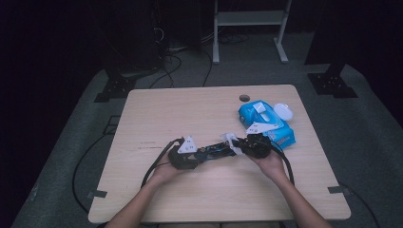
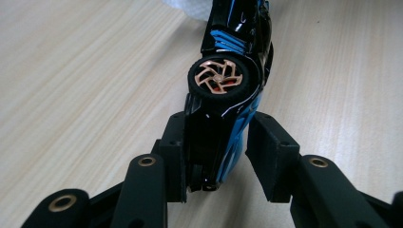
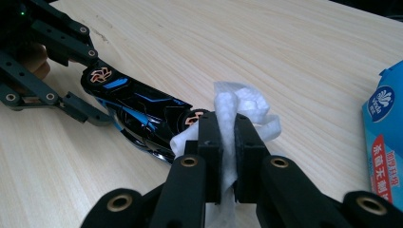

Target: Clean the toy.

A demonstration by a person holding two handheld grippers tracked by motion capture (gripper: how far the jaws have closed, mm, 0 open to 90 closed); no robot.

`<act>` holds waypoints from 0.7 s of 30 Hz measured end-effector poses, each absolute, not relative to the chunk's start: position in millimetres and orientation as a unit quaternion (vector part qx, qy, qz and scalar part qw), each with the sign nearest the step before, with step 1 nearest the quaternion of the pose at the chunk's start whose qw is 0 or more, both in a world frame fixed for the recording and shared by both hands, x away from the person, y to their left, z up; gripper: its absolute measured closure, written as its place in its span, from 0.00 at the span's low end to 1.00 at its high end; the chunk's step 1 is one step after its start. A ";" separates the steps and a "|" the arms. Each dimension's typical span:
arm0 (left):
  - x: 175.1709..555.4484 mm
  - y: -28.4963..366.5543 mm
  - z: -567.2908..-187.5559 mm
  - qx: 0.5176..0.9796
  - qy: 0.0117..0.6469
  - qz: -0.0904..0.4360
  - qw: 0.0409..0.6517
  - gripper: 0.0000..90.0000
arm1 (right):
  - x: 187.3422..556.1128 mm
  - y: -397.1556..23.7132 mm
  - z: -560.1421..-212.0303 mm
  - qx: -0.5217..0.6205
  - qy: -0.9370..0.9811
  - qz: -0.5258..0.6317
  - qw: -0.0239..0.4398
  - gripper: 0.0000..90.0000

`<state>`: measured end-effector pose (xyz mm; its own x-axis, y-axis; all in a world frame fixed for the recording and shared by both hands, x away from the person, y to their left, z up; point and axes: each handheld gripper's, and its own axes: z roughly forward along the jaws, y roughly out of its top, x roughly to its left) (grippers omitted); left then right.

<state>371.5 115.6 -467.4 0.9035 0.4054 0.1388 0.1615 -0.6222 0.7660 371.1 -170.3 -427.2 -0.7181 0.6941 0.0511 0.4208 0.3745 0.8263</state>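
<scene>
A black and blue toy car with copper wheels lies on its side between my two grippers above the wooden table. My left gripper is shut on one end of the toy car, one wheel facing its camera. My right gripper is shut on a crumpled white wipe, which touches the other end of the toy car by a wheel. In the high view the left gripper and the right gripper point at each other, with the wipe between them.
A blue pack of wet wipes lies at the right of the table, its round white lid flipped open. The pack is close to the right gripper. A cable hole sits near the far edge.
</scene>
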 end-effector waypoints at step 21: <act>355.2 111.0 -466.9 0.896 0.138 0.121 0.405 0.41 | 332.0 -178.8 -435.9 0.323 0.821 0.445 0.154 0.92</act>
<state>355.2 111.0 -466.9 0.9329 0.3449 0.1041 0.1495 -0.6334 0.7592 332.0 -178.8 -435.9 -0.7440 0.6672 0.0350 0.3930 0.3947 0.8305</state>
